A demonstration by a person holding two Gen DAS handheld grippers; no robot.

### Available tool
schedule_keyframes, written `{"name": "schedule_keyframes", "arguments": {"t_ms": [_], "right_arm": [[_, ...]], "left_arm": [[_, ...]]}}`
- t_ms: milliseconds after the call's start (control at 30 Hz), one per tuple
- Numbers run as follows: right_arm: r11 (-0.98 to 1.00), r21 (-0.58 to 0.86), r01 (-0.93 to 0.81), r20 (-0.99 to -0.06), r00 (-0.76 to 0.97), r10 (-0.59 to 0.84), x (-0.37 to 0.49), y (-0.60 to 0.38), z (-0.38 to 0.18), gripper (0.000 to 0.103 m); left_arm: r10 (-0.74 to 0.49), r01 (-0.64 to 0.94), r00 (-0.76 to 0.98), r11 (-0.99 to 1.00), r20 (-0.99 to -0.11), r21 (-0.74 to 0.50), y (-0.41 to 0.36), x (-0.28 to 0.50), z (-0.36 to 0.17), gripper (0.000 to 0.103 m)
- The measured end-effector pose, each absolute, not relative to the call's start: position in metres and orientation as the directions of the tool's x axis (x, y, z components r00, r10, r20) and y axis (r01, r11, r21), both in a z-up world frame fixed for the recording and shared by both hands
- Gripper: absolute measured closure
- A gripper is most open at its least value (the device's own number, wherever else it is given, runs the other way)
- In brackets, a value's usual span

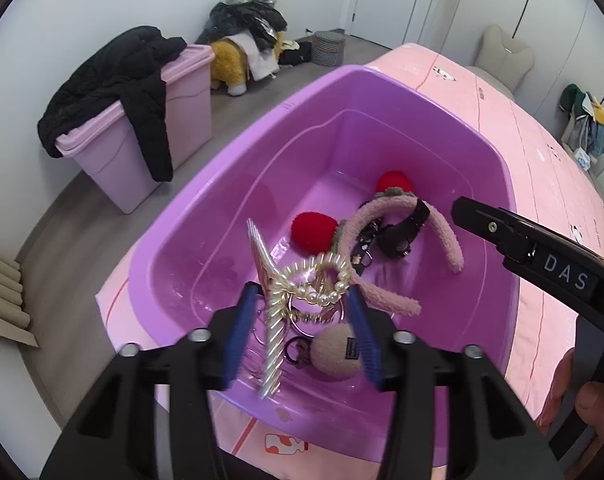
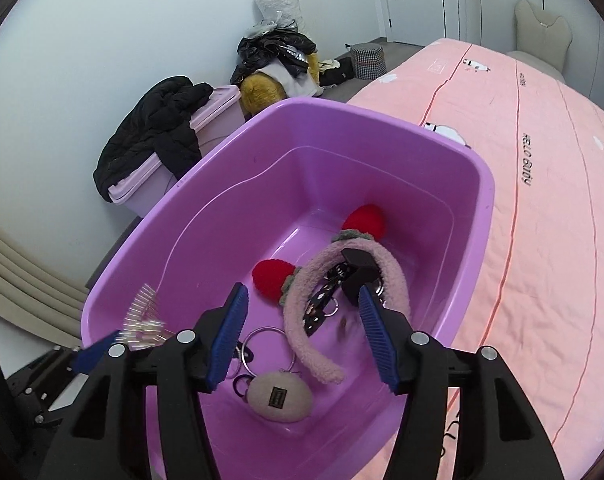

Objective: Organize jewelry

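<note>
**Gold clip over the tub, drop pending**

Left hand-held gripper [image 1: 304, 326] holds a gold pearl hair clip [image 1: 298, 292] between its blue pads, jaws spread fairly wide with the clip wedged across them. The clip hangs above the near end of the purple tub [image 1: 206, 216], teeth fanned up and to the left. Judged: held high over the near wall so that it falls in clear of the pile below.

Right hand-held gripper [image 2: 302, 334] is spread and pinches nothing. It hovers over the tub's middle, likely waiting or scouting the next piece. Its finger shows at the right of the left view, over the right rim.

Already in the tub:
- pink fuzzy headband [image 2: 322, 320] with two red pompoms [image 2: 272, 276], lying across the floor toward the right wall
- black strap with metal rings [image 2: 326, 300] under the headband's arch
- beige puff keychain [image 2: 280, 396] at the near end, with a key ring [image 2: 268, 350] just beside it
- small dark hair ties, near the puff

In the way: the puff and rings sit directly below the clip, so it would likely land on them and could snag its teeth in the rings.

Around: the tub rests on a bed with a pink cover [image 2: 542, 240]. On the floor to the far left stands a pink bin [image 1: 142, 140] draped with a black jacket [image 1: 114, 92], clothes heaped beyond it.
</note>
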State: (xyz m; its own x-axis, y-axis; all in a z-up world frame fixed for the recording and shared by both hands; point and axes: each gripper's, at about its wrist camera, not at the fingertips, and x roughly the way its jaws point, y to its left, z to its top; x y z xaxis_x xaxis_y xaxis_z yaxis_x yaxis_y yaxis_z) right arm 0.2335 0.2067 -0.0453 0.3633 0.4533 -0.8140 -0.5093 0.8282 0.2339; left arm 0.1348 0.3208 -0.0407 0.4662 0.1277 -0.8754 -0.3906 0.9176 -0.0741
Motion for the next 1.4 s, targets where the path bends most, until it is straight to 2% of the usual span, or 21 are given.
{"name": "schedule_keyframes", "arguments": {"t_ms": [33, 67, 400, 800, 1400], "right_arm": [[0.828, 0.232, -0.51, -0.813, 0.366, 0.453, 0.234, 0.206, -0.044, 0.048], [0.829, 0.231, -0.509, -0.81, 0.371, 0.454, 0.233, 0.205, -0.043, 0.047], [0.834, 0.214, -0.508, -0.803, 0.395, 0.447, 0.222, 0.196, -0.039, 0.046], [0.841, 0.223, -0.493, -0.792, 0.411, 0.451, 0.212, 0.184, -0.033, 0.045], [0.848, 0.194, -0.493, -0.787, 0.438, 0.435, 0.198, 0.175, -0.025, 0.045]], "left_arm": [[0.142, -0.4, 0.475, 0.914, -0.868, -0.069, 0.322, 0.134, -0.038, 0.017], [0.155, -0.407, 0.491, 0.911, -0.857, -0.068, 0.322, 0.131, -0.034, 0.014], [0.196, -0.427, 0.503, 0.903, -0.842, -0.045, 0.319, 0.126, -0.015, 0.009], [0.25, -0.452, 0.495, 0.892, -0.832, -0.001, 0.317, 0.115, -0.005, 0.009], [0.254, -0.458, 0.502, 0.889, -0.827, -0.005, 0.314, 0.108, 0.003, 0.009]]}}
